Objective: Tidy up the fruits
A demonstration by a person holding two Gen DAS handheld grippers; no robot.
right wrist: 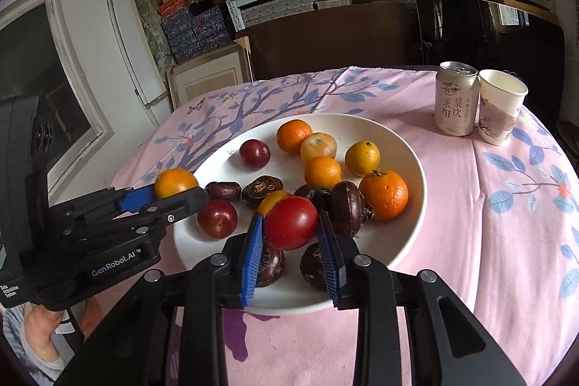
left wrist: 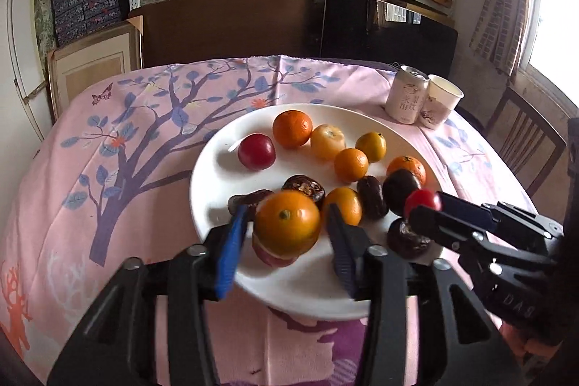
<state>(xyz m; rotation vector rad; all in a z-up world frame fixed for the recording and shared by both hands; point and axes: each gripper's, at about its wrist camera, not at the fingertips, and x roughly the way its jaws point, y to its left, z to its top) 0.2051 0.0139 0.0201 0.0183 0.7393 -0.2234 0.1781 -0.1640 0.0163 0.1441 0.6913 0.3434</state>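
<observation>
Item: white plate (right wrist: 405,147) on the bench, loaded with mixed fruit. Left tool (left wrist: 286,223) is pinched on an orange fruit (left wrist: 287,223), held above the plate's near rim. Right tool (right wrist: 291,223) is clamped on a red tomato (right wrist: 291,223) (over dark chestnuts). Advice: each fruit is best carried clear, then lowered among its like, pads released gently.

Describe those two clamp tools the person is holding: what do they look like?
Each is a black plastic handheld body with silver screws and two flat fingers faced with ribbed blue pads. The left gripper bears white "GenRobot.AI" lettering and a small label on its side. The right gripper shows embossed lettering. No cables show.
</observation>
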